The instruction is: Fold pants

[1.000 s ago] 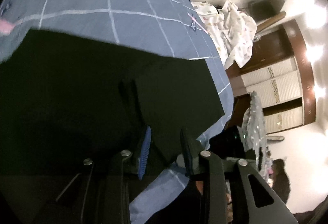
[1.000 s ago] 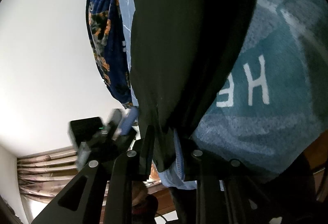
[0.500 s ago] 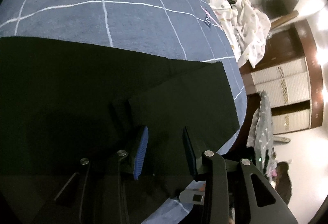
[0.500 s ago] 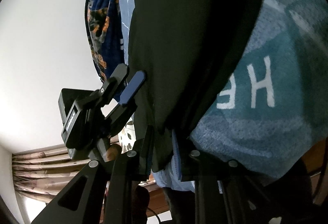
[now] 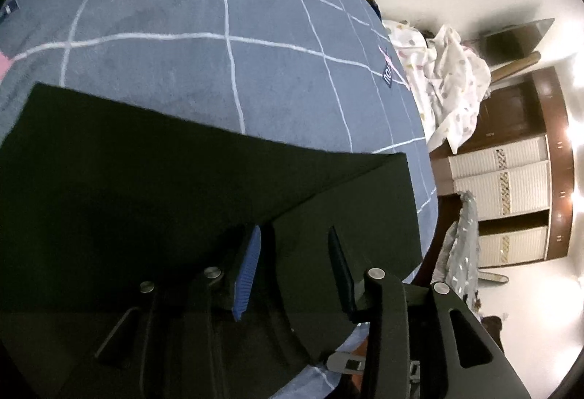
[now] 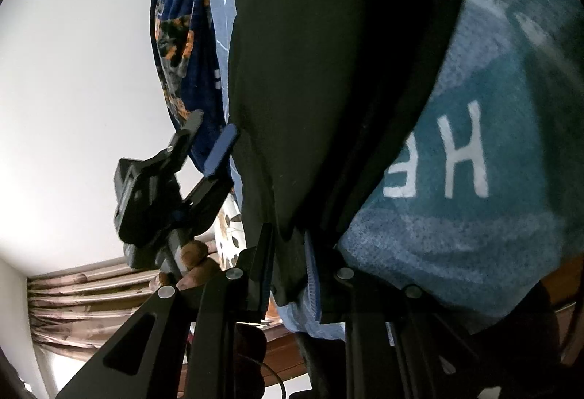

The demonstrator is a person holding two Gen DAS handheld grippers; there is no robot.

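Black pants (image 5: 146, 180) lie spread on a blue blanket with white grid lines (image 5: 255, 70), with a folded layer reaching its corner at the right (image 5: 365, 198). My left gripper (image 5: 294, 235) hovers over that layer. Its jaws are opening and no cloth is pinched between them. In the right wrist view the pants (image 6: 328, 70) fill the middle, and my right gripper (image 6: 288, 246) is shut on their near edge, black fabric bunched between its fingers. The left gripper (image 6: 210, 136) also shows there, at the pants' left side, held by a hand (image 6: 193, 256).
A white spotted cloth (image 5: 449, 89) lies past the bed's far corner, with a brown and white wardrobe (image 5: 511, 187) behind it. A teal towel with white letters (image 6: 474, 180) lies right of the pants. A dark patterned blanket (image 6: 175, 34) and curtains (image 6: 73, 308) are at the left.
The left gripper let go of the pant layer it held, which now lies flat, and its jaws widened. It moved into the right wrist view. The right gripper stayed still on the edge.
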